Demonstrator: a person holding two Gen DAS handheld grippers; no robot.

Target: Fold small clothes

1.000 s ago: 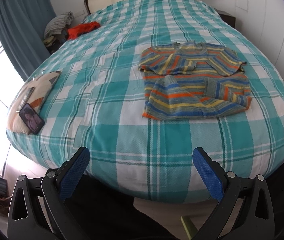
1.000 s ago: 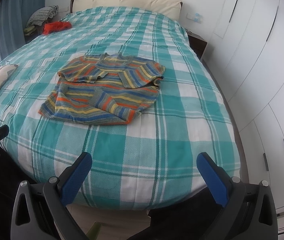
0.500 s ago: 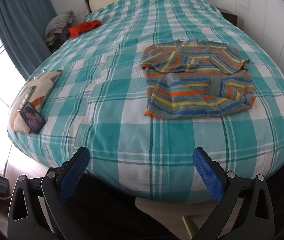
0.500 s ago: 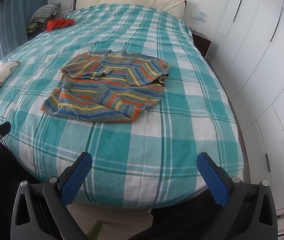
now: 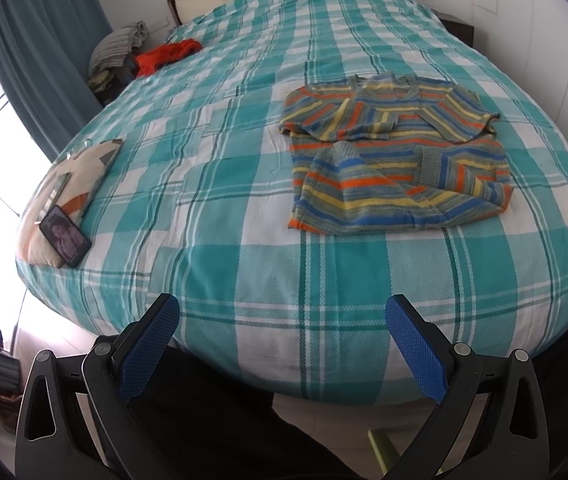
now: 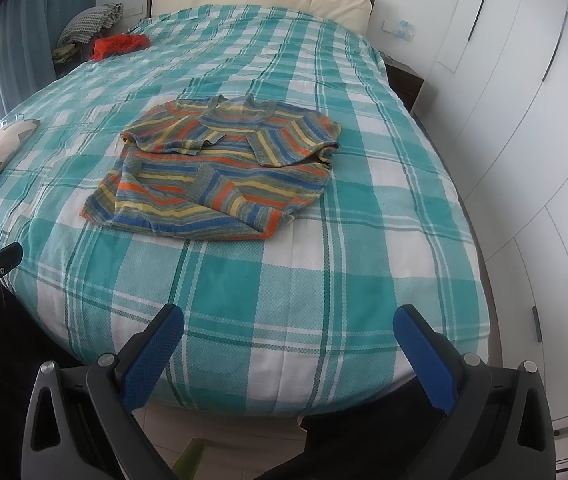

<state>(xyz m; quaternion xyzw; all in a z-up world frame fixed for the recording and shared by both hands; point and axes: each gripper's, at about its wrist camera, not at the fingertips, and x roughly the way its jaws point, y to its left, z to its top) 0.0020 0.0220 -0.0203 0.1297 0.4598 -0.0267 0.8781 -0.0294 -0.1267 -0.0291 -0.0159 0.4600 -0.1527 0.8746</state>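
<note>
Striped sweater (image 5: 396, 156) is lying flat on the teal checked bed (image 5: 244, 280), sleeves folded in across the body, up around 1 o'clock in the left view. Both the left hand-held gripper (image 5: 282, 340) and right hand-held gripper (image 6: 288, 350) hang at the bed's near edge with jaws spread wide, nothing in them, well apart from the sweater.

Striped sweater (image 6: 220, 168) on checked bed (image 6: 364, 240), tongs (image 6: 288, 340) spread

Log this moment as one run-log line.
phase: pre-grasp | left gripper: open, empty | right gripper: open, empty | striped sweater: sleeves folded in, flat on bed | contact: none
</note>
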